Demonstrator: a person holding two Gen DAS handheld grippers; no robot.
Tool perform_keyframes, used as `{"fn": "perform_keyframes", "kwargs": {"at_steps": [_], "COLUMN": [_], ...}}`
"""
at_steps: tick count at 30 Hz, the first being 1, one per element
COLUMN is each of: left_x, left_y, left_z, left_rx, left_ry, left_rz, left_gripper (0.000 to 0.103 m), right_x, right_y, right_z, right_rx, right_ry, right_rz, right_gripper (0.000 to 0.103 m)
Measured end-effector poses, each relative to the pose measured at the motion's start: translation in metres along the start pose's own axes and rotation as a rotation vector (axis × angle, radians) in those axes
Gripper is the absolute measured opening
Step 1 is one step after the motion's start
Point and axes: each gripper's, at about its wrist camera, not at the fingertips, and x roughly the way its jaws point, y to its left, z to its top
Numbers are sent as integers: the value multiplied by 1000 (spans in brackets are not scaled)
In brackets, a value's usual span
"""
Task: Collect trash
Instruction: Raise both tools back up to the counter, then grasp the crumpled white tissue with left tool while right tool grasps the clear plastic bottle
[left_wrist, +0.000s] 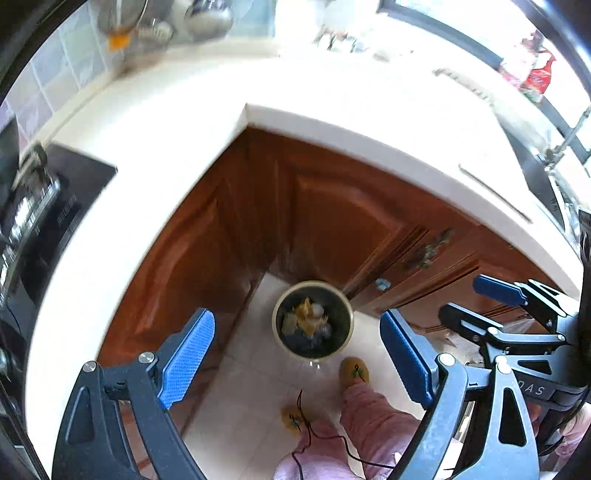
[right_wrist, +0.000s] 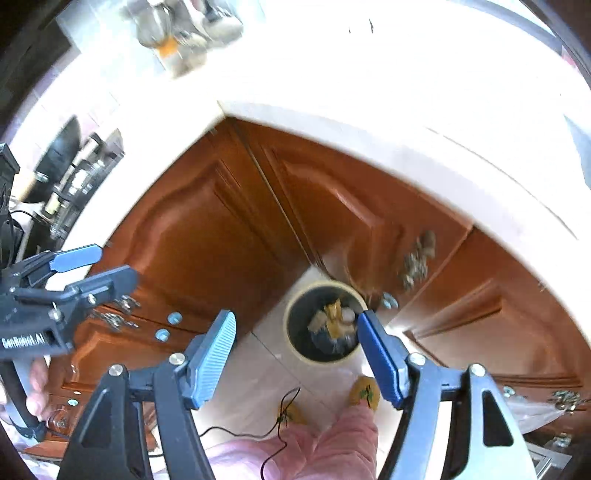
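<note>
The left gripper (left_wrist: 297, 356) and right gripper (right_wrist: 295, 358) are seen with jaws wide apart, empty, above a trash bin (left_wrist: 313, 319) on tiled floor (left_wrist: 243, 387), below a white surface (left_wrist: 332, 110) and wooden cabinets (left_wrist: 332, 210).

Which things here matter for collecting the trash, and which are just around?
For the job:
- bin on the floor
- trash inside it
- left gripper, open, empty
- right gripper, open, empty

Just around:
- countertop
- wooden cabinets
- slippers
- cable

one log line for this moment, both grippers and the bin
left gripper: jaws open, empty | right gripper: jaws open, empty | trash bin: on floor below, scraps inside
</note>
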Motion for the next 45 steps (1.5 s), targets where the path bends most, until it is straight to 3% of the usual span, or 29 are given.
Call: {"fn": "perform_keyframes", "kwargs": {"at_steps": [11,15,19,26,32,36,41,45], "left_x": [-78,-111,-141,-177,-172,-154,-104,-41], "left_y": [-18,-28,-35,-53,-81,-108,-142,-164], "left_z": [31,51,75,125,179,227,301,370], "left_rx": [38,88,116,167,196,205,195,140], "left_ry": [-138,-233,-328,-425,-446,-445,-394,-304], "left_rz": [-102,-108,-124,-125,-103,-78,-60,-68], "left_gripper": [91,91,100,101,102,102,102,102], "right_x": [-75,-110,-146,-199,-221,-219,-203,-173], "right_y": [13,12,6,-14,-57,-103,-171,-226], "right_z": [22,38,56,97,149,196,262,316], "right_rx": [40,55,78,51,19,49,97,126], "right_ry": [-139,-202,-257,-359,-379,-352,-345,-316], "right_rz": [-20,-63,-120,-244,-320,-295,-251,-253], "right_gripper": [69,69,69,69,69,69,69,69]}}
